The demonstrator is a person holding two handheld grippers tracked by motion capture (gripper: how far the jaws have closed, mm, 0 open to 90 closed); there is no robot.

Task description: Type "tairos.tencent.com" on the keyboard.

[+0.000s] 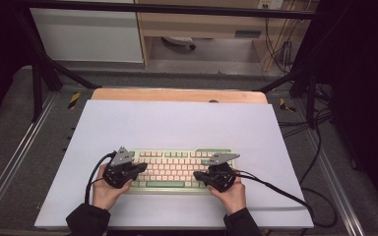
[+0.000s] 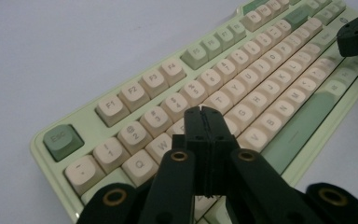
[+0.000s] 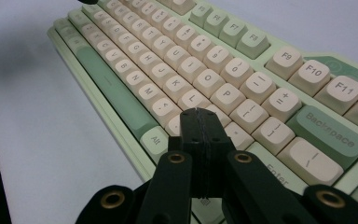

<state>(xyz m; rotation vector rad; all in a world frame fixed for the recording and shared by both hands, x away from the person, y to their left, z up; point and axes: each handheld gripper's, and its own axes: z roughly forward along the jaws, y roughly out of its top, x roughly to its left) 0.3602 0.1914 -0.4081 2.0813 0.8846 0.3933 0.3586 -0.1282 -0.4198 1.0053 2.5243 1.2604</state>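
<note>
hovering over the keyboard [image 1: 177, 168] at the desk's [image 1: 177, 123] near middle, left claw [image 2: 204, 111] and right claw [image 3: 199, 113] both clenched, empty; rigid, light, keycaps delicate, so press gently with the tips.

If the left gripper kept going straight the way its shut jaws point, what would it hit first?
Most likely the keyboard: the left gripper, jaws shut, points down and forward at the letter keys just past its tips. Exactly which key is unclear, since depth is hard to judge.
</note>
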